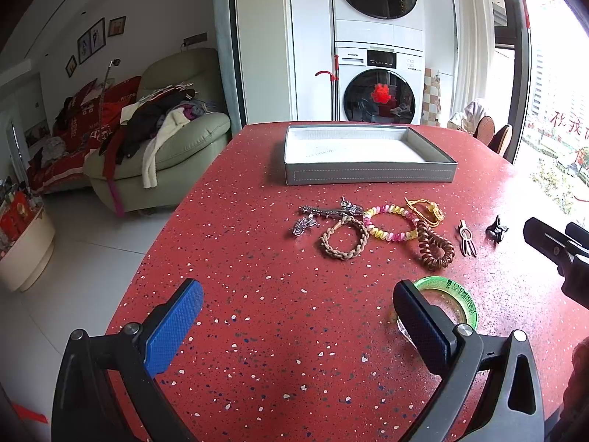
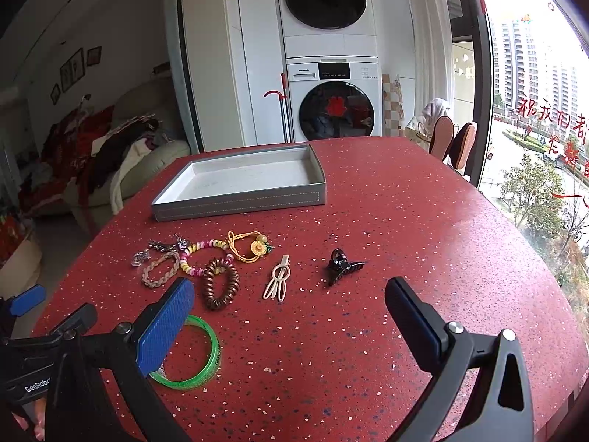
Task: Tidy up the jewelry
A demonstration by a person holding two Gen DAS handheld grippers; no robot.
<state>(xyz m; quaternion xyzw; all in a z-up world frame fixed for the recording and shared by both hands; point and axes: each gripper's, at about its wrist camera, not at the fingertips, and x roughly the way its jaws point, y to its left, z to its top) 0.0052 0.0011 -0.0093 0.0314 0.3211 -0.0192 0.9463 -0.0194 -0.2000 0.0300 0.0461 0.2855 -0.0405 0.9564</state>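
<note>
Bangle lies beside left gripper's spread jaws, seemingly untouched.

Both wrist views forward, sharing tray

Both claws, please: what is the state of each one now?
Left claw: open, holding nothing.
Right claw: open, holding nothing.
</note>
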